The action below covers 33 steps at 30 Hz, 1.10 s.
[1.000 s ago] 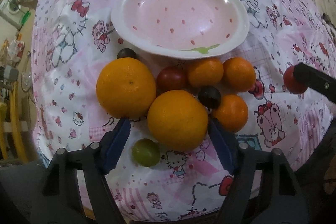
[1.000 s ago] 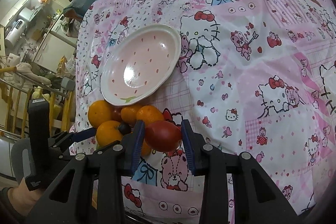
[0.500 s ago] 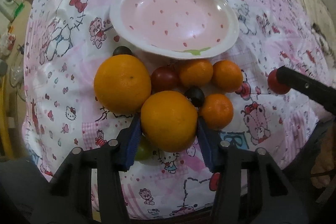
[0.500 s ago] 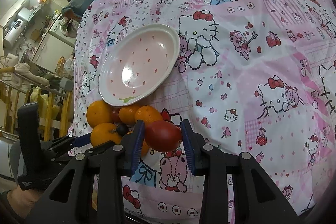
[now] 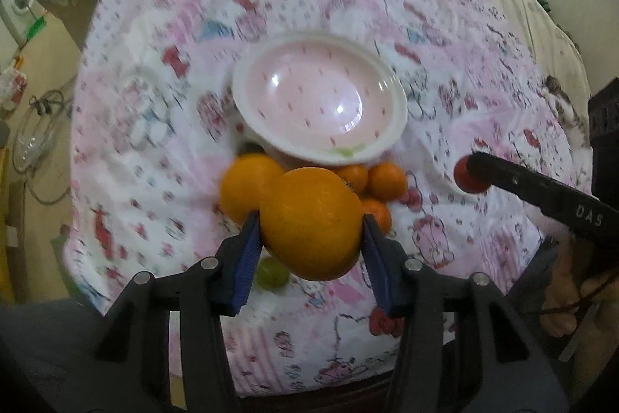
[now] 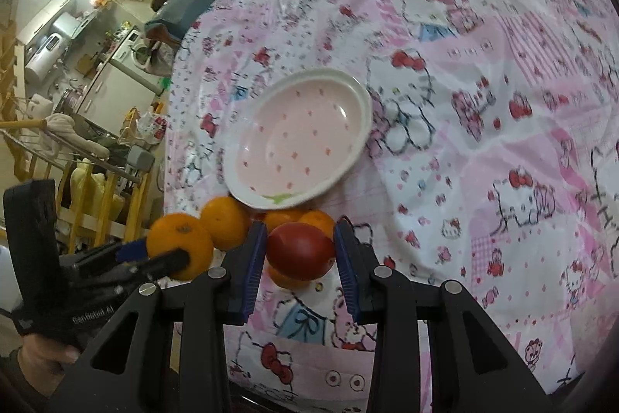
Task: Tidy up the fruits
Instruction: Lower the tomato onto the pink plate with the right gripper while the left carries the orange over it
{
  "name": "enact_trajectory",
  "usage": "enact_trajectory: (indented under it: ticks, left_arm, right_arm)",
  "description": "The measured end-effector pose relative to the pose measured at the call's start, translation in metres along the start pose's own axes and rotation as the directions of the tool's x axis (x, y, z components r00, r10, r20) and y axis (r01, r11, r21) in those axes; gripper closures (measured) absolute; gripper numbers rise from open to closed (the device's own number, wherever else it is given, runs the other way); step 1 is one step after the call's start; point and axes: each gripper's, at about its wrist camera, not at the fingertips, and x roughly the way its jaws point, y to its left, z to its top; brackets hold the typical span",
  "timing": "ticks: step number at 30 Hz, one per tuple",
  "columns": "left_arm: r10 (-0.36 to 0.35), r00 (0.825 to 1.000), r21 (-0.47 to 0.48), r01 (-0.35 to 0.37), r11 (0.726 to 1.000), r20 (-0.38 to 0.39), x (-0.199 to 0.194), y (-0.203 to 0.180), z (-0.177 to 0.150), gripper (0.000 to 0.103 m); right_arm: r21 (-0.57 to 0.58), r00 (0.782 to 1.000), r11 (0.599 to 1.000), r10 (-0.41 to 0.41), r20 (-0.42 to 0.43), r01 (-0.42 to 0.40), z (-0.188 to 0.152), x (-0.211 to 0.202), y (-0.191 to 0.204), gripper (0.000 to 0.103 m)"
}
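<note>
a large orange (image 5: 311, 223) sits clamped between the blue pads of the left gripper (image 5: 309, 239), lifted off the pink cartoon-print tablecloth (image 5: 154, 103), in front of the other fruit. the right gripper (image 6: 300, 250) is clamped on a red tomato (image 6: 301, 250), also raised over the cloth. beyond them a second big orange (image 5: 243, 186), small tangerines (image 5: 387, 180) and a green fruit (image 5: 272, 273) lie just beside the empty pink-and-white plate (image 5: 247, 84).

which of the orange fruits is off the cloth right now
The big orange clamped between the left gripper's jaws; the other large orange and the small ones lie on the cloth below the plate.
</note>
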Motion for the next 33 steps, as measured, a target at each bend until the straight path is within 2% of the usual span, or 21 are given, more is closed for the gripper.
enact_trajectory:
  ticks: [7, 13, 20, 24, 28, 33]
  left_arm:
    - [0.062, 0.998, 0.026, -0.063, 0.998, 0.027, 0.002, 0.015, 0.042, 0.057]
    - [0.089, 0.995, 0.042, -0.09, 0.995, 0.038, 0.015, 0.025, 0.083, 0.057]
    - [0.098, 0.995, 0.036, -0.099, 0.994, 0.022, 0.041, 0.033, 0.113, 0.057]
    - [0.074, 0.997, -0.013, -0.074, 0.997, -0.005, 0.05, 0.047, 0.12, 0.057]
    - [0.081, 0.997, -0.026, -0.081, 0.996, -0.003, 0.053, 0.054, 0.125, 0.057]
    - [0.085, 0.996, -0.024, -0.086, 0.996, -0.021, 0.063, 0.057, 0.128, 0.057]
  right_arm:
    - [-0.034, 0.999, 0.999, 0.017, 0.038, -0.016, 0.038, -0.006, 0.013, 0.066]
    - [-0.046, 0.999, 0.999, 0.023, 0.034, -0.021, 0.078, 0.013, 0.011, 0.066]
    - [-0.048, 0.999, 0.999, 0.014, -0.029, -0.015, 0.117, 0.068, 0.003, 0.066]
    - [-0.071, 0.994, 0.997, -0.04, -0.1, 0.033, 0.13, 0.113, 0.002, 0.066]
    - [-0.108, 0.983, 0.992, -0.087, -0.16, 0.07, 0.14, 0.154, -0.002, 0.066]
    - [-0.111, 0.976, 0.989, -0.113, -0.187, 0.094, 0.143, 0.177, -0.01, 0.066]
